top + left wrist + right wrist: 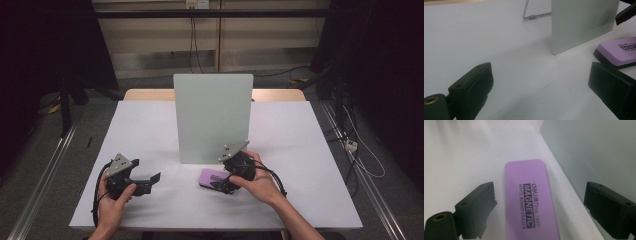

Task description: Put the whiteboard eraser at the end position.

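Both tongs are spread wide. Right tongs sit over the purple eraser, lying near the desk's front edge, just before the white board. It looks light and stiff; pinch its long sides. Left tongs wait apart.

purple eraser, "MAGNETIC WHITE BOARD ERASER"

board blocks centre rear | eraser at its foot | left side free
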Demonstrator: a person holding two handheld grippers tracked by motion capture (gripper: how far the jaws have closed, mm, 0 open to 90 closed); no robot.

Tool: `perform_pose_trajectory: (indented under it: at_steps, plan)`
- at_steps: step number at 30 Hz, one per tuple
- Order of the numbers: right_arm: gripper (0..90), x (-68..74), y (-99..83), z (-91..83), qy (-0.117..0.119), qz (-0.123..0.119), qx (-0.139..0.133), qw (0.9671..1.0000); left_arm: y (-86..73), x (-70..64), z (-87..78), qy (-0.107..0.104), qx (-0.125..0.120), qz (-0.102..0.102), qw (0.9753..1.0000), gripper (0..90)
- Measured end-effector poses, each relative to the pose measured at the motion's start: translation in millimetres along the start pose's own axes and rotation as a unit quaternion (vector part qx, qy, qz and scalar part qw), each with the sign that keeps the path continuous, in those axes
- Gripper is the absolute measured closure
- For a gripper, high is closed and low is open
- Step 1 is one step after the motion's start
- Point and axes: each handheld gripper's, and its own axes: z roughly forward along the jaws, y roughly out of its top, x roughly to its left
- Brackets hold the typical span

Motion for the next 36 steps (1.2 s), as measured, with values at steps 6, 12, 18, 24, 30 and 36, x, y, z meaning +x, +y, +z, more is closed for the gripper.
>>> perform_pose_trajectory:
  at_steps: [6,12,18,24,30,36]
  plan:
    - [9.4,-3.6,-2.6,-8.5,-0.029,0.021,-0.007,0.9993,0.1,-0.6,0.5,0.001,-0.001,0.0,1.0,5.7]
    - [8.5,-8.5,-6.7,-20.7,-0.075,0.043,-0.042,0.9954,0.1,-1.2,0.4,0.002,0.0,0.003,1.0,5.6]
    - [7.1,-12.8,-18.2,-28.3,-0.112,0.079,-0.061,0.9888,-0.2,-1.0,-0.6,0.005,-0.001,0.001,1.0,5.6]
    - [7.0,-14.7,-33.1,-38.8,-0.141,0.117,-0.094,0.9784,0.0,-3.3,-2.1,0.003,-0.004,0.002,1.0,5.7]
    - [6.4,-14.0,-50.3,-53.1,-0.178,0.143,-0.112,0.9672,-0.2,-3.9,-3.0,0.004,-0.004,0.001,1.0,5.6]
    - [6.4,-16.1,-68.4,-61.7,-0.198,0.165,-0.122,0.9586,0.1,-5.6,-4.1,0.006,-0.008,0.0,0.9999,5.7]
